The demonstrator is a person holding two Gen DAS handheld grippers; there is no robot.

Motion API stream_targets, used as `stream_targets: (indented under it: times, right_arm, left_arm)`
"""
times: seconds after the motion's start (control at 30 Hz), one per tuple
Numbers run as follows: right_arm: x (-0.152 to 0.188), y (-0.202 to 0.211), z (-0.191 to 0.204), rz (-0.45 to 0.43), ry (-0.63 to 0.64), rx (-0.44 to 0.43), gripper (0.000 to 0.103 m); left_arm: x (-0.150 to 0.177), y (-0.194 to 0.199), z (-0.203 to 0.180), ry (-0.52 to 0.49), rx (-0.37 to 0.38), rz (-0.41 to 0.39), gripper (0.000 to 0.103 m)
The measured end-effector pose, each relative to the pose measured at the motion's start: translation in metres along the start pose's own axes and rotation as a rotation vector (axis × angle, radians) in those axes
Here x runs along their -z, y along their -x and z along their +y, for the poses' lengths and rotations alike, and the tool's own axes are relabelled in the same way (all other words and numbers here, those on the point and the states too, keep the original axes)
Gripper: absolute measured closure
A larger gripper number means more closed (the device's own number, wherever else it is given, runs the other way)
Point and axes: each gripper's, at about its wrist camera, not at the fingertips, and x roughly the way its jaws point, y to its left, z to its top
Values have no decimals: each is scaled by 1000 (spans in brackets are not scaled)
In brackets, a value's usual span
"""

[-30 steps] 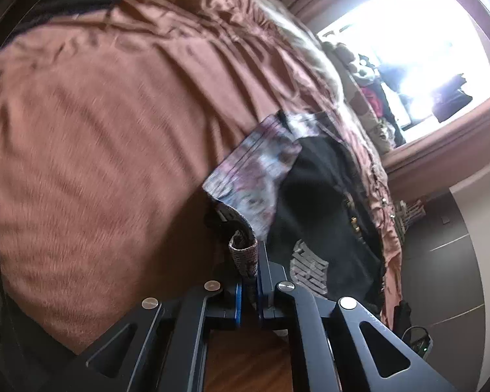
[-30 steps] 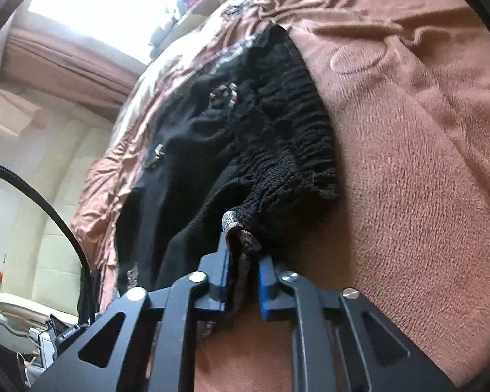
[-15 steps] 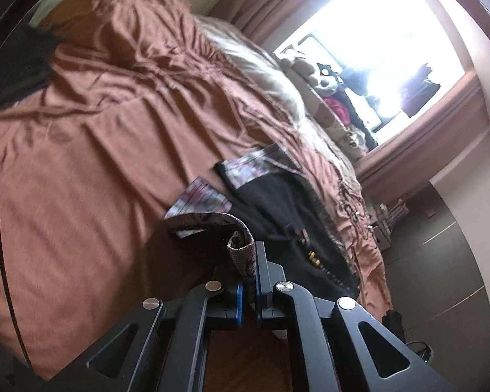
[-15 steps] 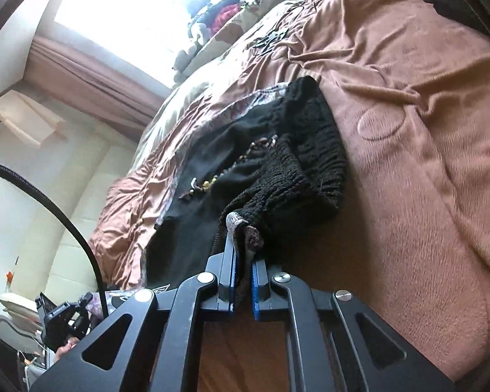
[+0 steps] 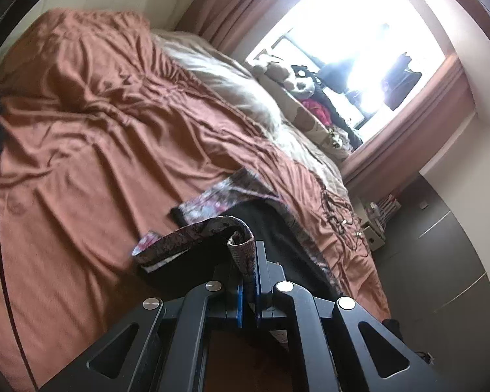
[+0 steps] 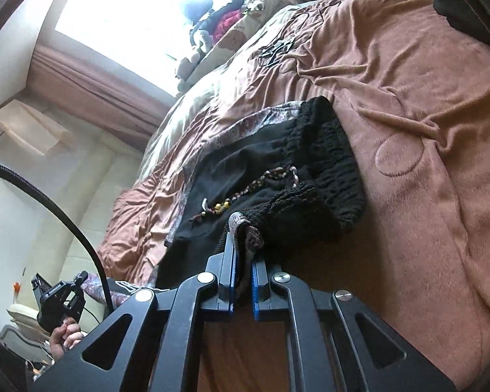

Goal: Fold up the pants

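Left wrist view showed the left gripper (image 5: 249,277) with its fingers clamped on the patterned hem of the pants (image 5: 277,228), lifted clear of the bed (image 5: 81,163). The right wrist view showed the right gripper (image 6: 242,281), fingers likewise pinched on a patterned strip beside the black ribbed waistband (image 6: 330,163). The pants lay across the brown bedspread, one side raised at both ends. The step in hand appeared to be a lengthwise fold; the next move would call for carrying both held corners together across to the far patterned edge and laying them down level. Open bedspread extended on either side of the garment, while pillows (image 5: 232,75) and soft toys (image 5: 290,75) bounded the window side.
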Motion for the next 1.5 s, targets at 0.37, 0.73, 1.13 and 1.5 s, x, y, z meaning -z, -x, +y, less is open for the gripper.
stream_targets:
  times: [0.37, 0.73, 1.13, 1.5]
  right_arm:
    - [-43, -29, 5, 11, -41, 7, 99]
    - [-86, -75, -5, 41, -68, 53, 99]
    - [-119, -121, -4, 74, -10, 128, 99]
    - [-140, -145, -5, 71, 6, 176, 99]
  left_arm:
    - [-56, -61, -33, -39, 10, 31, 98]
    - [-88, -157, -37, -46, -45, 134, 98]
    - [-104, -261, -28, -70, -133, 236, 98]
    - [-117, -344, -40, -130, -171, 291, 98]
